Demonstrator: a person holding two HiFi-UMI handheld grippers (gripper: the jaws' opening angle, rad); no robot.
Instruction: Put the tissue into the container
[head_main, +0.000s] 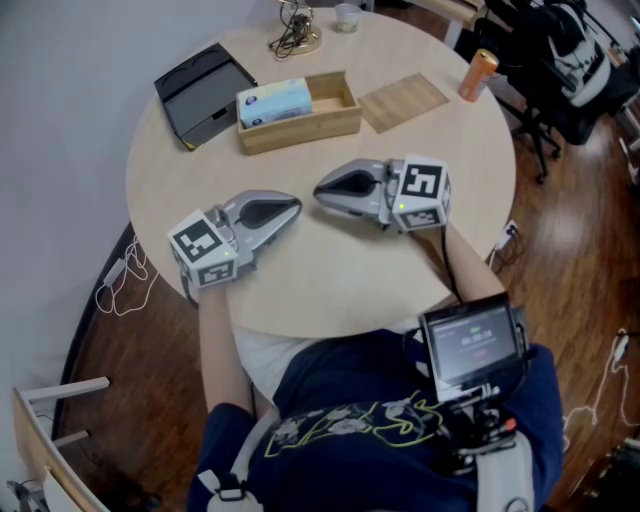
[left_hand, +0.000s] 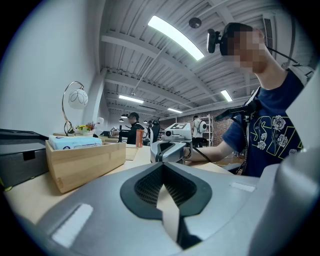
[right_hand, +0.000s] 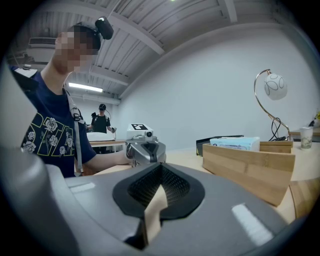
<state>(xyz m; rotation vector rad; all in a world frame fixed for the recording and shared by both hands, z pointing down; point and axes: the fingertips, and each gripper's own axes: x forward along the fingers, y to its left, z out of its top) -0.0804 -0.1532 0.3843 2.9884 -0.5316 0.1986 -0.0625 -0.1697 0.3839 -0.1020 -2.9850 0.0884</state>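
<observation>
tissue (head_main: 273, 102) in container (head_main: 300, 129), board (head_main: 403, 102) right of it

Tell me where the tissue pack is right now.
In the head view, the tissue pack lies in the left end of the wooden box, beside the black tray.

Round pale table (head_main: 330, 270); wooden box (head_main: 300, 128) upper centre, black tray (head_main: 200, 95) upper left, wooden board (head_main: 403, 102) and orange can (head_main: 478, 75) upper right.
</observation>
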